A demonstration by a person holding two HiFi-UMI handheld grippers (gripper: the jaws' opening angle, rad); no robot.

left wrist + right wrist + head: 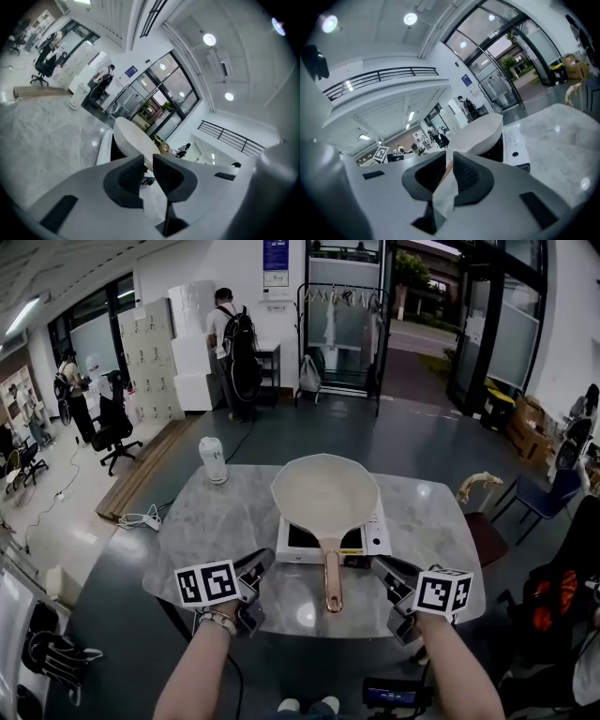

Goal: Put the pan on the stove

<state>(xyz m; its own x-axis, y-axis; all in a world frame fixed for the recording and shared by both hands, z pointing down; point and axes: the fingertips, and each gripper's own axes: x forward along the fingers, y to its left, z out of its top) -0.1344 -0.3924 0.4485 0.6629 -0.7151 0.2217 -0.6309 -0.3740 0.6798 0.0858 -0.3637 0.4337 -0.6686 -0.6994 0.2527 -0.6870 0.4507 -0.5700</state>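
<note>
The fingers (125, 177) of the left gripper (149, 165) are dark, ribbed pads in pale grey plastic shells. They are drawn almost together with only a thin slit between them, and nothing is in it. The right gripper (451, 165) is the same: its fingers (468, 177) are nearly closed on nothing, and only background shows through the gap.

Both grippers hover low over the near edge of the grey marbled round-cornered table (211, 521), one to each side of the slim copper-coloured metal handle (332, 576). The handle's long axis runs straight from the pan towards that near edge, so it lies ahead of and between the two grippers. The handle's end reaches about level with the fingertips. The right gripper looks slightly the nearer, though neither touches it.

The handle belongs to the round, shallow, cream-white matte pan (323, 491). The pan sits on the flat white stove with a black glass top (377, 540), at the middle of the table, and covers most of the cooking surface. As it lies, the placing looks done.

Near the table's far left corner, well apart from the stove, stands a white capped plastic bottle (214, 461).
</note>
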